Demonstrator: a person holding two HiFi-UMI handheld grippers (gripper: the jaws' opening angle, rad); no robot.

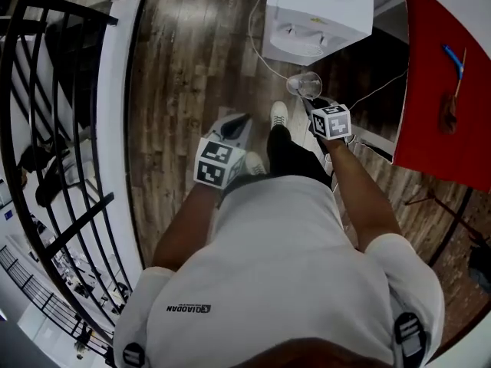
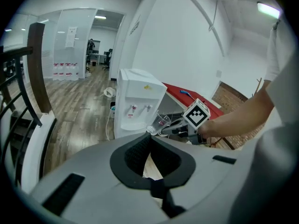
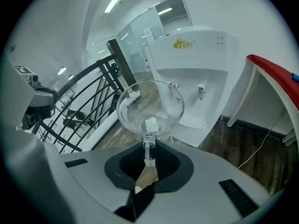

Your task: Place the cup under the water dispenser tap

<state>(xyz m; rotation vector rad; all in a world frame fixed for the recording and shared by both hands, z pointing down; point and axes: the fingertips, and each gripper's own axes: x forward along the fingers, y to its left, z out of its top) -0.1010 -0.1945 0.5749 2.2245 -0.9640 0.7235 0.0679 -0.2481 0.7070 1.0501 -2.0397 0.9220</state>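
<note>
My right gripper (image 1: 313,104) was held out ahead, its fingers pinched on the wall of the one cup (image 1: 304,85), in the air just short of the one dispenser (image 1: 318,14) with its two taps (image 2: 134,108). My left gripper (image 1: 234,129) sat nearer my body, fingers together on nothing.

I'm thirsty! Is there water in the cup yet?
Empty. The clear cup, pinched by the fingers of the right gripper, holds no water: the floor shows straight through it.
</note>
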